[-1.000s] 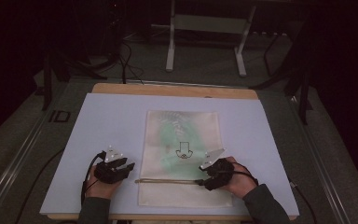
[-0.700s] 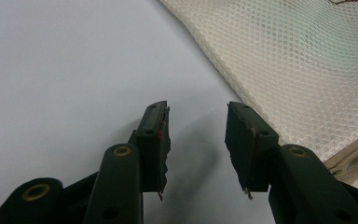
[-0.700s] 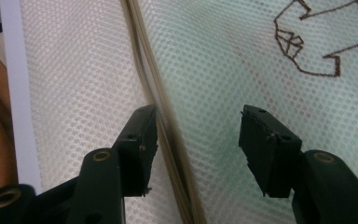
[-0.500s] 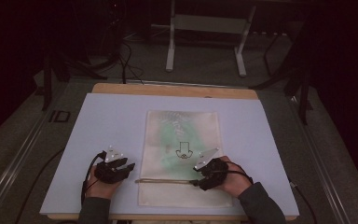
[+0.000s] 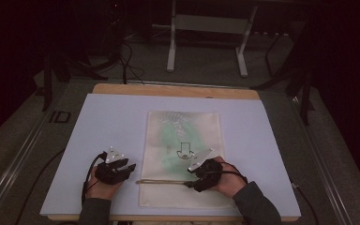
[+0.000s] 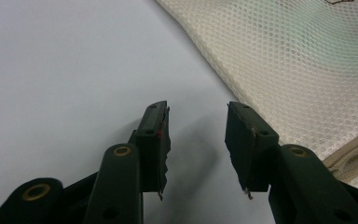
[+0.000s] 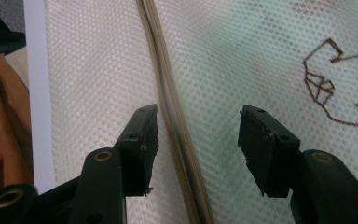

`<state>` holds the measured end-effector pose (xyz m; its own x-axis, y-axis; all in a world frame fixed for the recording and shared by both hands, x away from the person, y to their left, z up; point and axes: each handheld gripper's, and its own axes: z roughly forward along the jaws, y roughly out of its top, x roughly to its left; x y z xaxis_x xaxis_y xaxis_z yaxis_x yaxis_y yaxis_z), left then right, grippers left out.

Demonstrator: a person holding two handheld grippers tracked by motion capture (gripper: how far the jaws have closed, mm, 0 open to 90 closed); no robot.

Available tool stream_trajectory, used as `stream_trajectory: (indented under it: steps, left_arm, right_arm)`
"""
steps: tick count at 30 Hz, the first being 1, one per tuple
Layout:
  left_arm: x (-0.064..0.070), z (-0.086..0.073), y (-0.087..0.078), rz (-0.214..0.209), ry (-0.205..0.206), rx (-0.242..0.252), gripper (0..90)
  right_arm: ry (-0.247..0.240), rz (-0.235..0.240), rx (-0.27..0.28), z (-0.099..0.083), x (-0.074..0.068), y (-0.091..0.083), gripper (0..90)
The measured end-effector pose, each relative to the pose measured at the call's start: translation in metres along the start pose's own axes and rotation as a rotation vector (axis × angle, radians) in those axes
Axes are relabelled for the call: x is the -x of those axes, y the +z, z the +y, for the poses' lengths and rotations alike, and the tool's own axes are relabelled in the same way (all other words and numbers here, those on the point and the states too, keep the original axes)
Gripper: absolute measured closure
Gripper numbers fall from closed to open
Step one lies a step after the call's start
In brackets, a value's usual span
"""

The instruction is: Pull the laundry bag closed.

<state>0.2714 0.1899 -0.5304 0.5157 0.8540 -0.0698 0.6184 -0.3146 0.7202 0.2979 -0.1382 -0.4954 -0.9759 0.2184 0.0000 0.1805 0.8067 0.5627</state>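
A cream mesh bag [image 5: 183, 140] lies flat on the white board [image 5: 103, 126], with a green patch inside and a brown line logo [image 5: 185, 151] on it. Its tan zipper [image 5: 161, 181] runs across near the front end. My right gripper [image 5: 194, 180] hovers open over the zipper's right end; in the right gripper view the zipper [image 7: 172, 121] passes between its open jaws [image 7: 198, 112], with the logo [image 7: 335, 88] to the right. My left gripper [image 5: 127, 167] rests open on the board just left of the bag. In the left gripper view it [image 6: 197, 109] holds nothing, and the mesh bag [image 6: 298, 60] lies beyond.
The board sits on a wooden table [image 5: 173, 90] whose far edge shows. Beyond it are a dark floor, cables and a metal stand [image 5: 206, 28]. Bare board lies left and right of the bag. A zipper end [image 6: 354, 158] is by the left gripper's right jaw.
My right gripper has shifted a little to the left along the zipper, further over the bag. The left gripper has stayed where it was.
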Motion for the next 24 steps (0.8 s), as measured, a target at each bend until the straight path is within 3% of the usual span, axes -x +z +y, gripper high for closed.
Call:
stream_trajectory:
  steps: [5,16,24]
  left_arm:
    - [0.0,0.0,0.0,-0.003,0.004,0.004,58.8]
    - [0.001,0.001,0.0,-0.006,0.007,0.004,58.8]
    - [0.001,0.001,0.0,-0.007,0.005,0.005,58.7]
  right_arm:
    - [-0.007,0.018,0.031,0.006,-0.003,0.004,49.6]
    - [-0.04,0.064,0.045,0.022,-0.007,0.018,56.0]
    - [-0.058,0.068,0.06,0.033,-0.01,0.028,57.7]
